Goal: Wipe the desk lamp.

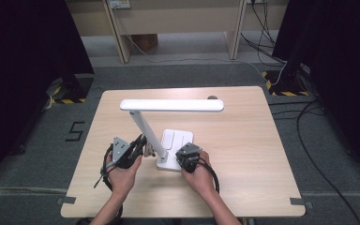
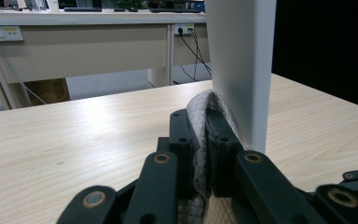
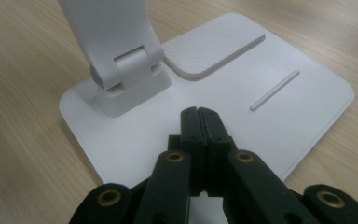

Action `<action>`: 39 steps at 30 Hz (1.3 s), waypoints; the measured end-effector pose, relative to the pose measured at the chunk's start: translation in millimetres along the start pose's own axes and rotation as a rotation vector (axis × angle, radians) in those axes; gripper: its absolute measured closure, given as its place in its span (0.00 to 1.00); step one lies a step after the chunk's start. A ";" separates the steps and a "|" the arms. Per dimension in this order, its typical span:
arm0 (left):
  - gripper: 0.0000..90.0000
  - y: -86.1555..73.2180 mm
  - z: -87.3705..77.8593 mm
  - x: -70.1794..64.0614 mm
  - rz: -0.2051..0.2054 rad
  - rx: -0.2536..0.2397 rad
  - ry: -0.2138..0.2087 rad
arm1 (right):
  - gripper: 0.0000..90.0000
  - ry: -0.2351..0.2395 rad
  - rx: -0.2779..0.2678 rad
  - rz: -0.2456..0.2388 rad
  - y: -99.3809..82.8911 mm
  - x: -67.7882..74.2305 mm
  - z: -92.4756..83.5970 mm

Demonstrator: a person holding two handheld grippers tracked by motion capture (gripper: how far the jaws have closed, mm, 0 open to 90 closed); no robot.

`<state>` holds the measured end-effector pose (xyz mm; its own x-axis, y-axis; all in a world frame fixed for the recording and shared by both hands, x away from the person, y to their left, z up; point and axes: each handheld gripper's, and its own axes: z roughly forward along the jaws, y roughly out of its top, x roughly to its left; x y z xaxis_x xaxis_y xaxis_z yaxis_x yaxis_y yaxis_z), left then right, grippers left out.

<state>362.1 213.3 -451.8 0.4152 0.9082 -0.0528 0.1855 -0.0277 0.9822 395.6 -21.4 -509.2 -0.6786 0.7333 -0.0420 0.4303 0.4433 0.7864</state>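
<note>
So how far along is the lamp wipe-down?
In hand: the left gripper is shut on a grey cloth, held against the lamp arm low down, near its hinge. The right gripper, shut with nothing in it, presses on the lamp base, probably steadying it. No wiped surface looks any different. Likely left: the upper arm, the head and the base.

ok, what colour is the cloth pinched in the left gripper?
Light grey, speckled knit cloth, clamped in the left gripper against the white lamp arm. Left gripper view shows it best.

Light wood table point(image 1: 243, 178); grey carpet point(image 1: 337, 187); wooden desks point(image 1: 178, 18) behind.
</note>
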 end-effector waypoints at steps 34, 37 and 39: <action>0.91 -18.8 6.4 -1.8 0.005 0.047 -0.021 | 1.00 0.007 -0.006 0.008 -0.5 -1.1 0.2; 0.91 -19.6 6.9 -1.3 0.003 0.053 -0.025 | 1.00 0.006 -0.006 0.010 -0.5 -1.0 0.2; 0.91 -20.3 7.6 -1.5 0.000 0.055 -0.026 | 1.00 0.004 -0.007 0.010 -0.8 -0.9 0.1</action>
<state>364.5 209.3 -473.0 0.4382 0.8970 -0.0580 0.2338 -0.0515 0.9709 395.8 -22.4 -509.9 -0.6767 0.7356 -0.0313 0.4329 0.4319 0.7912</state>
